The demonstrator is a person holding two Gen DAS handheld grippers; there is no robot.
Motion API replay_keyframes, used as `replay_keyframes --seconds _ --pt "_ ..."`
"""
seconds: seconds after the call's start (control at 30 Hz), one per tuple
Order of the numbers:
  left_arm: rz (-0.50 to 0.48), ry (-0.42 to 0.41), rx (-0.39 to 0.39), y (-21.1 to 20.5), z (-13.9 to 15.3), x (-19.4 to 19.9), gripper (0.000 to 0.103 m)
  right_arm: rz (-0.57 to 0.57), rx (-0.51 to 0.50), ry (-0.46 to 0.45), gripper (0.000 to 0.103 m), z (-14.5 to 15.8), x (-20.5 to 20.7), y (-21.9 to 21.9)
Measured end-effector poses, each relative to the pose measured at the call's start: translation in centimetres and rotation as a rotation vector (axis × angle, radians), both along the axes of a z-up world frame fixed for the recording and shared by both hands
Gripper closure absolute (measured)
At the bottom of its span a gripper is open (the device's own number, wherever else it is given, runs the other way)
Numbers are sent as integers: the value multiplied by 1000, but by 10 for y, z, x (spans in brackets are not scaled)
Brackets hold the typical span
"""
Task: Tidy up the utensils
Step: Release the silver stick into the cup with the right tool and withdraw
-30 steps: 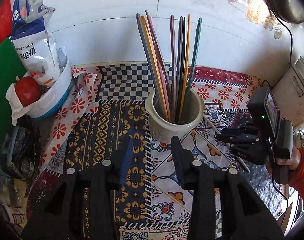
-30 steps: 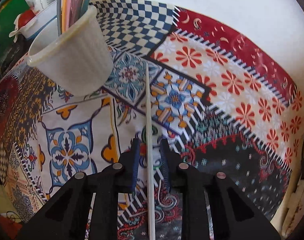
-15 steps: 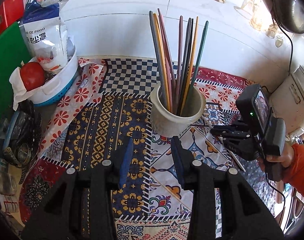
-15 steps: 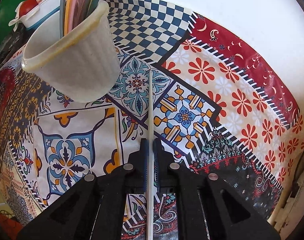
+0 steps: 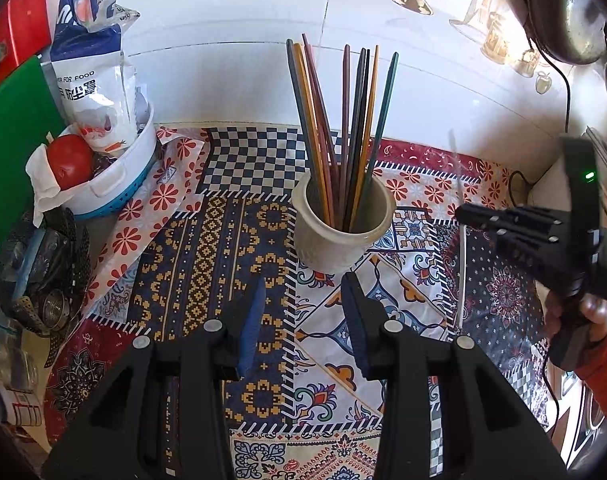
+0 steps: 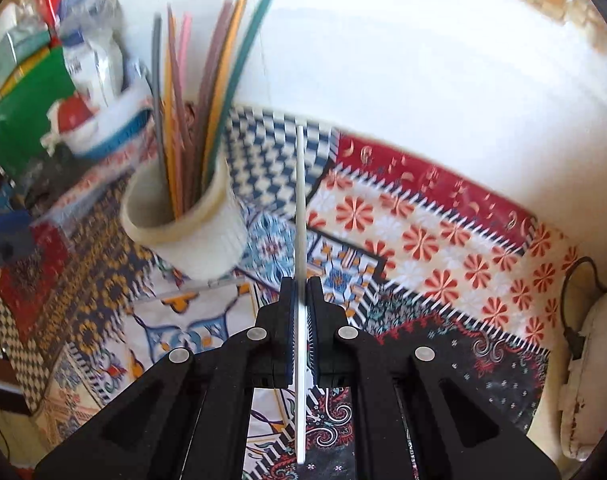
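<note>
**One white chopstick in your grip, the cup waiting**

Your right hand-held gripper [image 6: 299,304] is pinching a white chopstick [image 6: 299,208], pads pressed together on it a little below its middle, and the stick looks clear of the patterned cloth [image 6: 423,216] that covers the counter. Its long axis runs straight along the fingers: one end pokes forward and downward toward the checked patch near the wall, the other trails back under the gripper body. From the left wrist view it reads as a pale, blurred streak [image 5: 457,184], standing nearly upright just to the right of the cup.

The cream cup [image 5: 343,228] already holds a fan of coloured chopsticks [image 5: 343,128], tips up, leaning against its rim. So most of the sorting seems done, by my reading. I spot no other loose stick on the cloth in either view.

Your left hand-held gripper [image 5: 303,312] hangs spread and empty, just in front of the cup, touching nothing.

What's left, I'd say: carry this one over the rim, tip it steeper, and drop it among the others.
</note>
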State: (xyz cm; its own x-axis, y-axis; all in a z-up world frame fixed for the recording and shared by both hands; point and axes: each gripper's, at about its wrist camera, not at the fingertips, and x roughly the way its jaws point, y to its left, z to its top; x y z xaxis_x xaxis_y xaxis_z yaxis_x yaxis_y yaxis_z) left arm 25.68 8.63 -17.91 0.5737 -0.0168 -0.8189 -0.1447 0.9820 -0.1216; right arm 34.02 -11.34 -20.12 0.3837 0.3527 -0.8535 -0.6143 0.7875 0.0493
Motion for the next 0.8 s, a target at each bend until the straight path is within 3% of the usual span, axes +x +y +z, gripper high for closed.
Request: replay_keyframes --seconds 0.27,0.6,0.8 --pt "4 -27 13 4 12 -5 65 -14 135 -115 98 63 -7 2" --pt "45 -58 9 22 27 -13 65 60 251 -257 98 131 -8 39" --pt "83 -61 0 35 28 -16 65 106 265 -232 98 126 -8 63"
